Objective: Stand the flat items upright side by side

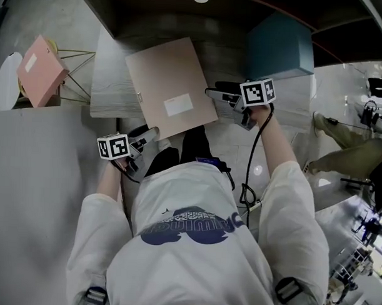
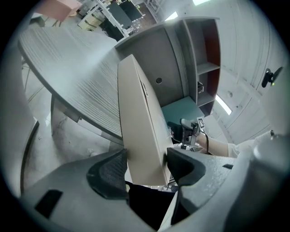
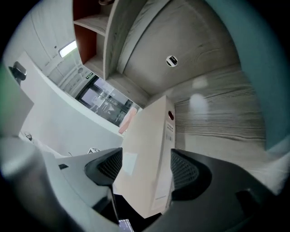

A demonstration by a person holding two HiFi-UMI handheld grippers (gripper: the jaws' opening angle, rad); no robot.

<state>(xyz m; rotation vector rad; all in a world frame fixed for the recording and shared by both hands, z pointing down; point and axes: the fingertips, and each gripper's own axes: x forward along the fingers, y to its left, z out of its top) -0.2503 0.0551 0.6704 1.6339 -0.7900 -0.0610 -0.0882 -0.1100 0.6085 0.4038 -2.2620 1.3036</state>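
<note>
Beige binder [image 1: 171, 95] overhangs the table's [image 1: 109, 89] near edge. Left gripper [image 1: 149, 135] is clamped on its near-left corner. Right gripper [image 1: 213, 93] straddles the right edge, jaws wide. I'd close the right first, then tip it upright with both.

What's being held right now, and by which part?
The beige folder: left gripper clamps its near corner; right gripper straddles its spine edge, grip unclear.

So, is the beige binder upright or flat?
Flat, not upright: the head view shows the broad labelled face of the beige binder turned up over the table.
</note>
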